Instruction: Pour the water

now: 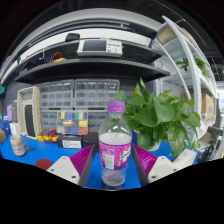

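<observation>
A clear plastic water bottle (115, 135) with a purple cap and a pink-purple label stands upright between my fingers, over the blue table (35, 152). My gripper (114, 152) has its magenta pads (85, 158) pressed against both sides of the bottle's lower half. The bottle's base sits low between the fingers, and I cannot tell whether it rests on the table or hangs just above it. No cup or other vessel for water shows.
A leafy green potted plant (160, 115) stands just beyond the right finger. A small white bottle (16, 142) and a red round lid (43, 163) lie left. Shelves with small drawer cabinets (80, 95) run along the back.
</observation>
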Action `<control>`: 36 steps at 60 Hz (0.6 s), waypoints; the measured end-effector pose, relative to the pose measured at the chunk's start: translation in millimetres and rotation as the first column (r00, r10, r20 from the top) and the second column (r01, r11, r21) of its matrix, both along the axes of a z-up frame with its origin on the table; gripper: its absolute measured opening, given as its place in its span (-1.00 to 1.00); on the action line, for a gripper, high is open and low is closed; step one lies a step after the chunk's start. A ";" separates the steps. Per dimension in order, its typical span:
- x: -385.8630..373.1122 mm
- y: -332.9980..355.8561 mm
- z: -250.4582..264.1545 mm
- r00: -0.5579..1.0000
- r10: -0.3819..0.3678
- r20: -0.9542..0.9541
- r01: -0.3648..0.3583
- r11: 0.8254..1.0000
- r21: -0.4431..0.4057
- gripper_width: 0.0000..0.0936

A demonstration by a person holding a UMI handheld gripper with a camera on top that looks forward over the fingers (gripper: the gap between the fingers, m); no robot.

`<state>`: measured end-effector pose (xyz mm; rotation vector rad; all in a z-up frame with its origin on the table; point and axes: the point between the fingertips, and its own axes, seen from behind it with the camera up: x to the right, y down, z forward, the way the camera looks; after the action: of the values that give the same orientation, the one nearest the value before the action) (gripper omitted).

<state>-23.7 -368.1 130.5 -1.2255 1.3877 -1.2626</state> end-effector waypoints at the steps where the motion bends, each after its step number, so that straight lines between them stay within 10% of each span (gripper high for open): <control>1: -1.4 3.4 1.1 1.000 -0.009 0.004 0.009 1.000 -0.007 0.55; 18: 9.6 8.9 2.0 0.997 -0.041 0.070 0.045 0.998 -0.048 -0.21; 36: 11.4 13.3 6.6 0.998 -0.043 0.050 0.050 0.990 -0.131 -0.28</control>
<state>-12.3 -354.7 137.1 -1.2508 1.3233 -1.4260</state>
